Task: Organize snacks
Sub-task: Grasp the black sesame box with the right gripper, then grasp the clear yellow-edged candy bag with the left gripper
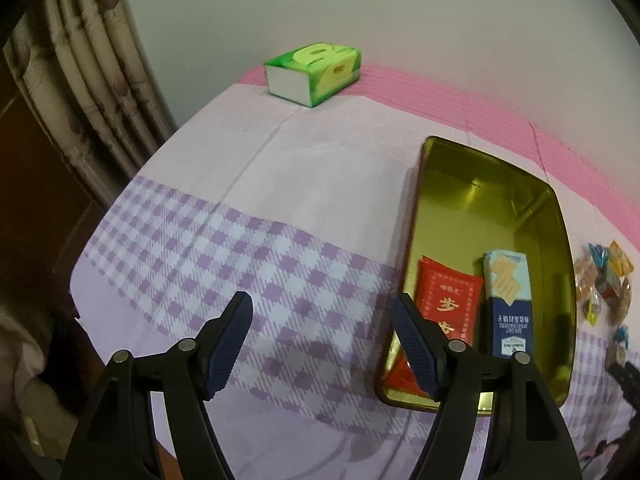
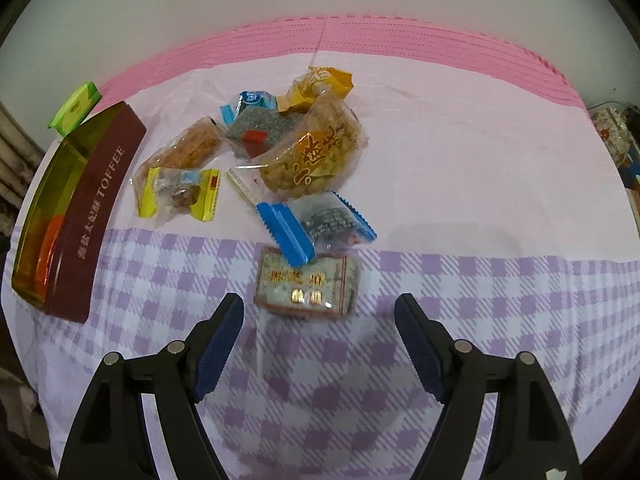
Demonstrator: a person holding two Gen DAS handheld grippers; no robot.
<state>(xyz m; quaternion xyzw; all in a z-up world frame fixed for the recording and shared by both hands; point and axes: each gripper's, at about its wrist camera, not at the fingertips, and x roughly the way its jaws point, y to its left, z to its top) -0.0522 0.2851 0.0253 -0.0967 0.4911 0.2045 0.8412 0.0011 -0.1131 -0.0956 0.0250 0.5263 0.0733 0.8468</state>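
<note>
A gold-lined toffee tin (image 1: 556, 216) lies open on the cloth, holding a red packet (image 1: 448, 300) and a blue biscuit box (image 1: 510, 304). My left gripper (image 1: 322, 312) hovers open just left of the tin, nothing between its fingers. In the right wrist view the same tin (image 2: 104, 208) shows its maroon side at the left. A heap of wrapped snacks lies mid-table: a round pastry (image 2: 316, 152), a yellow-ended sweet (image 2: 180, 192), a blue-ended pack (image 2: 316, 224) and a clear-wrapped square cake (image 2: 308, 284). My right gripper (image 2: 320, 312) is open, just short of that cake.
A green tissue pack (image 1: 316, 72) sits at the table's far edge, by a curtain (image 1: 88, 92). The purple checked cloth (image 2: 480, 320) drapes the table, pink band at the wall side. Cluttered items (image 2: 616, 140) stand at the far right.
</note>
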